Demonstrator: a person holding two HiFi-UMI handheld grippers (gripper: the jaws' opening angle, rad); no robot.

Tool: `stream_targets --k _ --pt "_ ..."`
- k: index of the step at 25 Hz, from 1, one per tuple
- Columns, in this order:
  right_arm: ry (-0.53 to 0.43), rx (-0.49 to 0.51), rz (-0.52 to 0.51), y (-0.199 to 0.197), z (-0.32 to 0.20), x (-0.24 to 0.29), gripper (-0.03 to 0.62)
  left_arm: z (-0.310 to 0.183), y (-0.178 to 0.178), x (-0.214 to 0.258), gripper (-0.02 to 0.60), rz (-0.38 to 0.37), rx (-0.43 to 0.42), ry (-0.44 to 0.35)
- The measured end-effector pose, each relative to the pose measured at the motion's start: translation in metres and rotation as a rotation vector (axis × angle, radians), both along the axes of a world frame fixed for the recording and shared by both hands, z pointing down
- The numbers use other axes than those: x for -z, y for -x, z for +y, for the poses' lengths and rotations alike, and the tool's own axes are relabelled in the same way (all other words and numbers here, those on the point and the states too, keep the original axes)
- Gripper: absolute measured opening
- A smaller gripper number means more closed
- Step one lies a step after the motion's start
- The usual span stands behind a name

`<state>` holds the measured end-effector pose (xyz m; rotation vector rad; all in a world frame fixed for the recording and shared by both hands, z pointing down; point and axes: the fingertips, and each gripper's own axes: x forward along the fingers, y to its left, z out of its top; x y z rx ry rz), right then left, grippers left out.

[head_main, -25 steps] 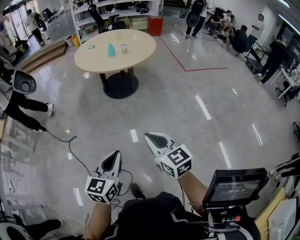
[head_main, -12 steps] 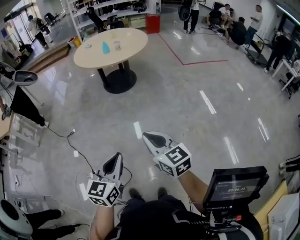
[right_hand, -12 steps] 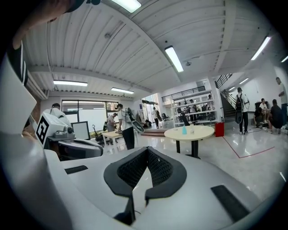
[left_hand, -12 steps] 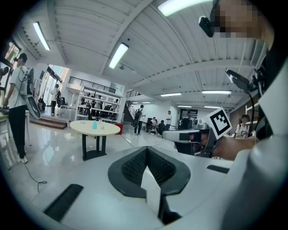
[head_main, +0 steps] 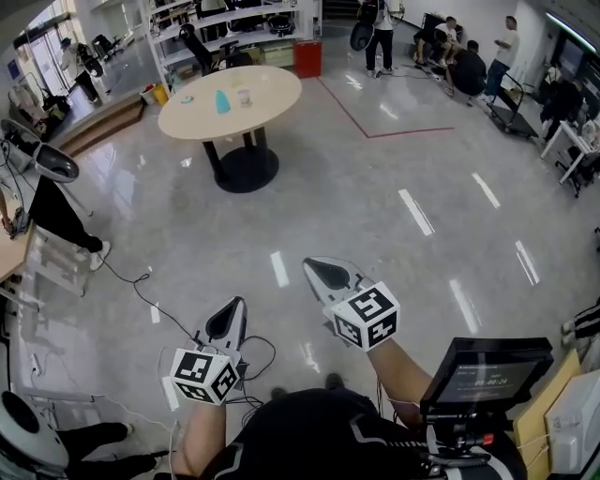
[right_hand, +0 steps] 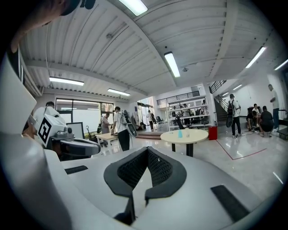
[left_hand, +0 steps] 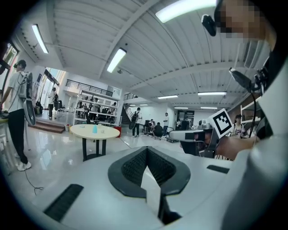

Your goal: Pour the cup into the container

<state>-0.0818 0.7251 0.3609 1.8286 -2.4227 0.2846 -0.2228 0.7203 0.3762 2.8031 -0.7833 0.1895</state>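
We cannot make out much of the task's things. The cup (head_main: 246,96) is only a small pale shape, and the blue container (head_main: 222,101) is a small upright form just left of it. Both stand on the round surface (head_main: 277,89) in the upper left of the head view, well apart from both grippers, and whether the cup holds anything we cannot tell. A third small thing (head_main: 187,98) lies farther left on that surface, too small to name. The person's body is cut off by the bottom edge, and the dark screen (head_main: 487,375) at the lower right shows a readout too fine to read. The left gripper (head_main: 228,319) sits low in the frame with its jaws closed together and nothing between them. The right gripper (head_main: 326,274), just to its right and a little higher in the frame, is likewise closed and empty. In each gripper view we see the dark ribbed pads meeting in a V. The surface is a pale round top on a dark pedestal with a round foot. It stands on a glossy grey floor that mirrors the ceiling lights. A red line (head_main: 347,110) runs across the floor to its right and a red bin (head_main: 307,58) stands behind it. Shelving (head_main: 234,23) runs along the top edge, people (head_main: 459,66) gather at the upper right, and a black cable (head_main: 142,279) trails over the floor at the left.
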Motion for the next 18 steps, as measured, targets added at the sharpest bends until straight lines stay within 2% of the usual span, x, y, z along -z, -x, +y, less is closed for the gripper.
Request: stream_targets --k 7,18 --pt "-0.025 -0.013 0.014 0.017 0.004 -0.001 0.005 0.0 0.025 -0.004 0.0 0.021 0.017 -0.013" --pt "-0.039 0.009 0.028 0.033 0.016 0.008 0.005 0.018 0.035 0.001 0.0 0.03 0.018 -0.011"
